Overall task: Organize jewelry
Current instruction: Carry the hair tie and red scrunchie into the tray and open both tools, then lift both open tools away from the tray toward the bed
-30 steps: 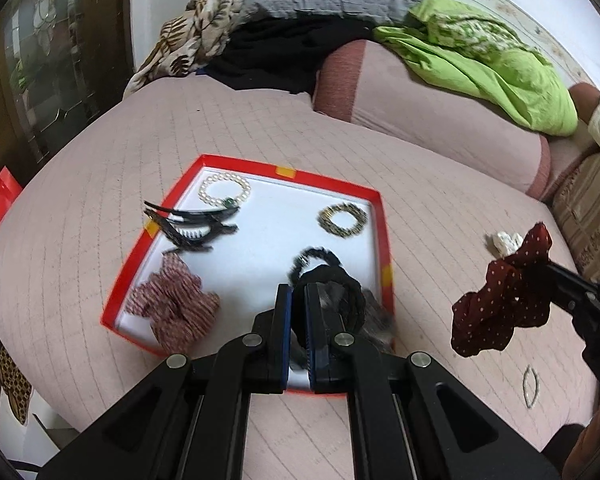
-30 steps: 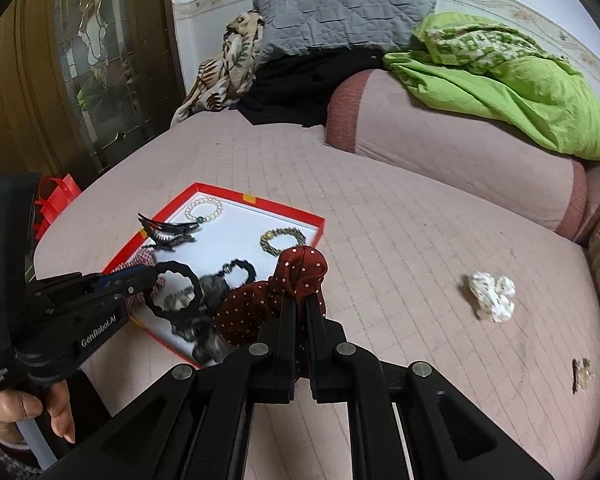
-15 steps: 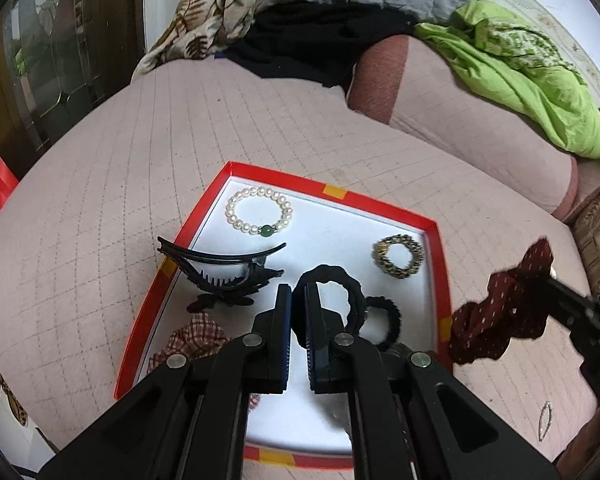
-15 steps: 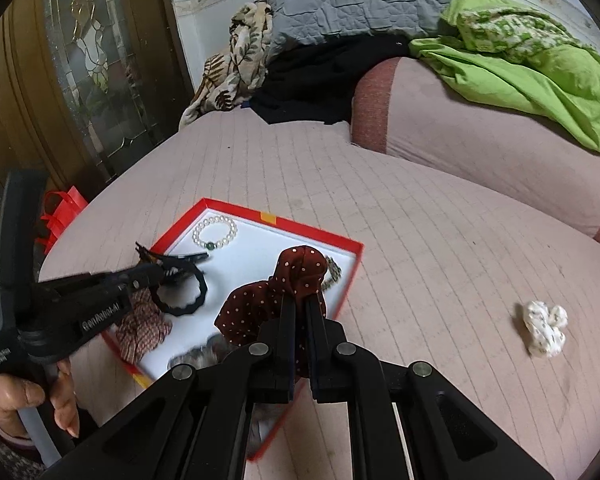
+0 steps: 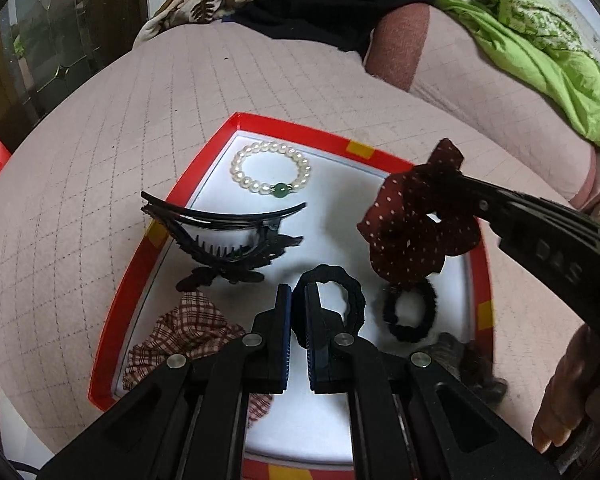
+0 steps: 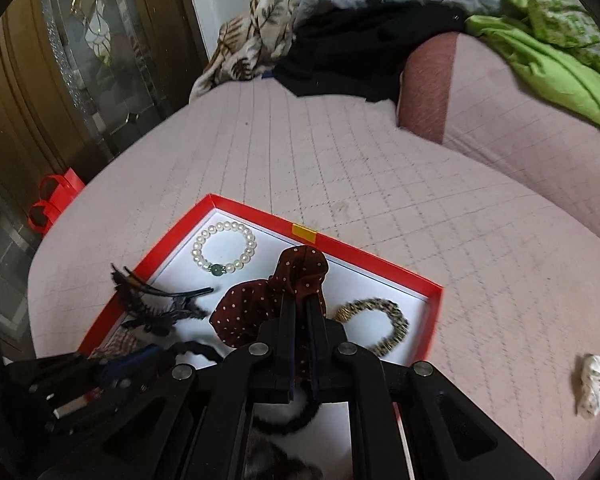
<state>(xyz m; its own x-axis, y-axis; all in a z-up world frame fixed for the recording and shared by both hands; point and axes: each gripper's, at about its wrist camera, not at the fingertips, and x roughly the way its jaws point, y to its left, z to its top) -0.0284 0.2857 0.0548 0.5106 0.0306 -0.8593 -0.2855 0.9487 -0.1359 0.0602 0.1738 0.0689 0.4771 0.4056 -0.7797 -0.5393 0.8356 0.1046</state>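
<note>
pink quilted bedding (image 5: 100,128) lies under your red-rimmed tray (image 5: 140,256). your left gripper (image 5: 299,300) is clenched on a black hair tie (image 5: 352,300), held over the tray's near half. your right gripper (image 6: 300,308) is clamped on the maroon dotted scrunchie (image 6: 256,312), hanging above the tray's right side. below it lie a second black tie (image 5: 410,314) and a gold bracelet (image 6: 380,324). farther out sit a black claw clip (image 5: 228,240), plaid scrunchie (image 5: 180,340) and pearl bracelet (image 5: 270,172). a white scrunchie (image 6: 594,384) lies off the tray.
</note>
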